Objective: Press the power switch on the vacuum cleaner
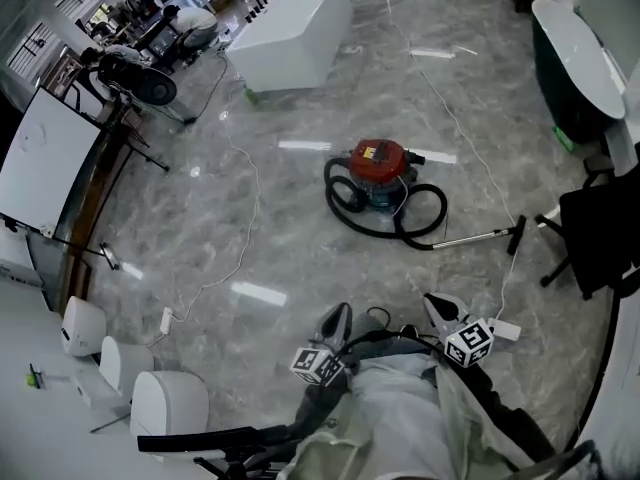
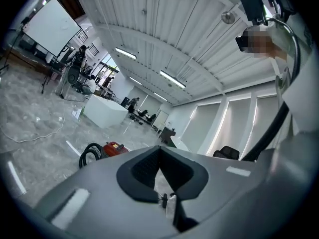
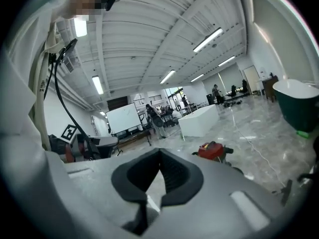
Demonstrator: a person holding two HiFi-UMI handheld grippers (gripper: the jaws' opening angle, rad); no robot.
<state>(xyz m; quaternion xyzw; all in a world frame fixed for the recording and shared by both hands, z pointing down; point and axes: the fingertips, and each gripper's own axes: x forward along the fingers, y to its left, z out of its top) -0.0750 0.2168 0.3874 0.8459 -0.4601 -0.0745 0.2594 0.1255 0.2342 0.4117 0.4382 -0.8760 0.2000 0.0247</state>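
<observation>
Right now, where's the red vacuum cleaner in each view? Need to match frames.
Head view: vacuum cleaner on the floor, slightly right of centre and above the middle.
Left gripper view: vacuum cleaner left of centre, below the middle, small in the distance.
Right gripper view: vacuum cleaner right of centre, below the middle.
Shared landmark: the white block stands on the floor beyond it in all three.

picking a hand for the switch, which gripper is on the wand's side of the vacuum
The right gripper: the wand lies right of the vacuum, on that gripper's side, while the left gripper sits further left.
</observation>
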